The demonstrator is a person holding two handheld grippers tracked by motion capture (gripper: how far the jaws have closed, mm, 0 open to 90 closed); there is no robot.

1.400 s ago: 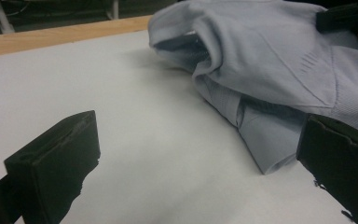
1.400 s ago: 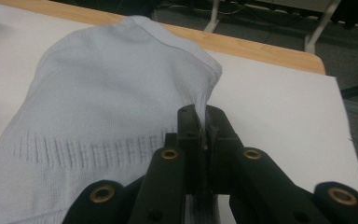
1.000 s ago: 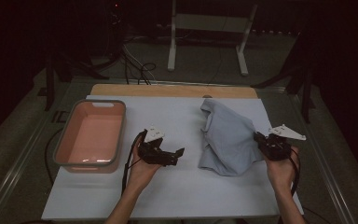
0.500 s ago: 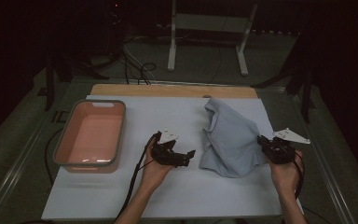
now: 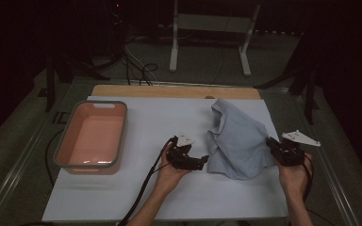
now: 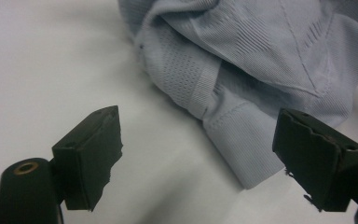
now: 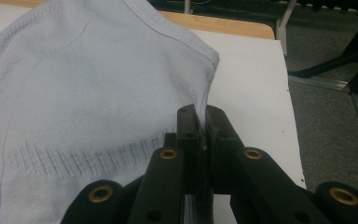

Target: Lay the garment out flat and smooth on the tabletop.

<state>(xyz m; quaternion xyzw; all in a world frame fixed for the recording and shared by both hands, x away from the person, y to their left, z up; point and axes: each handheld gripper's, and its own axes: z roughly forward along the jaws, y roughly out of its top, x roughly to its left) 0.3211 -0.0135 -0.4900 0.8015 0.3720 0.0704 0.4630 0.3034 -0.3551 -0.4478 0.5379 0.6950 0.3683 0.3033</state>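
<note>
Right tongs [image 5: 274, 147] clamped shut on the pale blue garment [image 5: 238, 141] edge. Left tongs [image 5: 202, 162] gaping, jaws just been narrowing, a garment corner lying between them ungripped on the counter [image 5: 136, 202].

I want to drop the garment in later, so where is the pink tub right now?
In the high view the pink tub sits on the left of the white table, well left of the left gripper.

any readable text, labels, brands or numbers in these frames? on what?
None readable: no print shows on the light blue garment, the pink tub, the white table cover, the left gripper or the right gripper.
</note>
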